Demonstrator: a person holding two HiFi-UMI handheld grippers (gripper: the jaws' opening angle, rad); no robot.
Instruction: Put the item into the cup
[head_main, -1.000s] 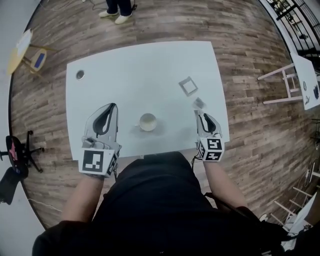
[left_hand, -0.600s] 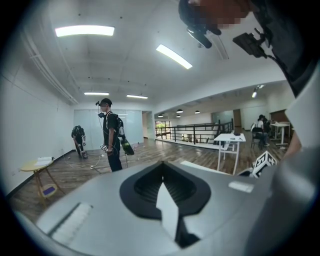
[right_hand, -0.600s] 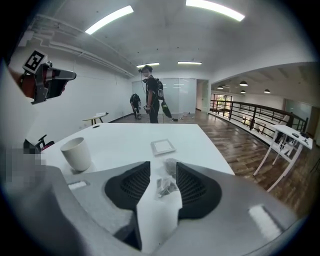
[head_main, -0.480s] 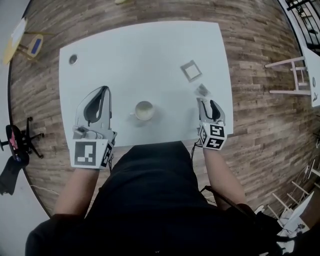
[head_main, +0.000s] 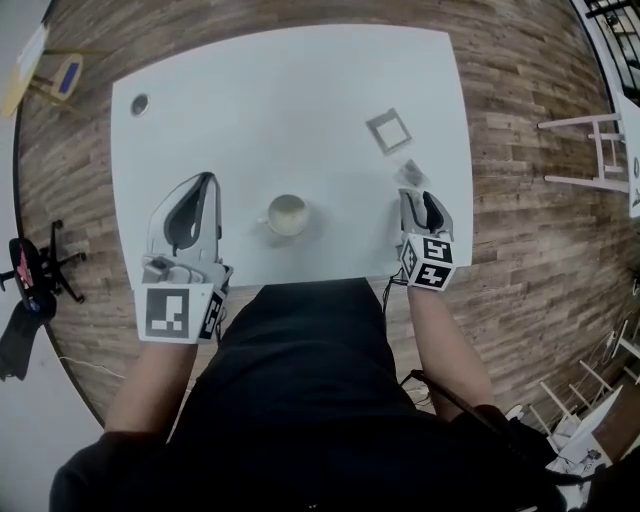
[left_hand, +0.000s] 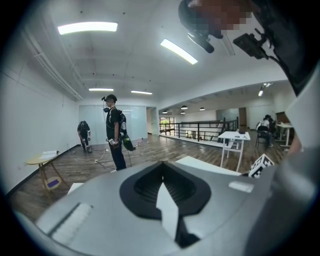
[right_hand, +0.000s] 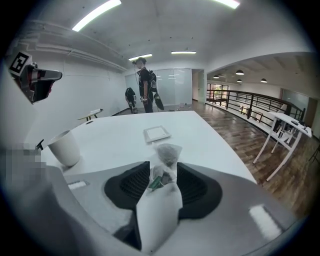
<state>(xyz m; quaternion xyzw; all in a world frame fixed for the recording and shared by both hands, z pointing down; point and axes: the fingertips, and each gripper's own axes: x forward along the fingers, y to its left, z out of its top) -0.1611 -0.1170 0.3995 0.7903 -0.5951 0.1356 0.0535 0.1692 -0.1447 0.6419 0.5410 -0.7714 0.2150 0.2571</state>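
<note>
A white cup (head_main: 287, 214) stands on the white table (head_main: 280, 100) near its front edge, between my two grippers. The item, a small tea bag (head_main: 409, 174), lies on the table to the cup's right. My right gripper (head_main: 412, 196) sits just behind it, open. In the right gripper view the tea bag (right_hand: 167, 152) lies at the tips of my right gripper (right_hand: 162, 174), with its green tag in the gap and the cup (right_hand: 64, 147) off to the left. My left gripper (head_main: 207, 180) rests left of the cup, tips together and empty, pointing up into the room (left_hand: 162, 175).
A square white tile (head_main: 389, 131) lies beyond the tea bag. A small round disc (head_main: 139, 103) sits at the table's far left corner. A white stand (head_main: 590, 150) is on the wood floor to the right and a black chair (head_main: 25, 290) to the left. A person (right_hand: 146, 85) stands beyond the table.
The head view has tilted, so the table sits higher in the picture and the feet at the far edge are gone. Both grippers keep their places beside the cup and tea bag.
</note>
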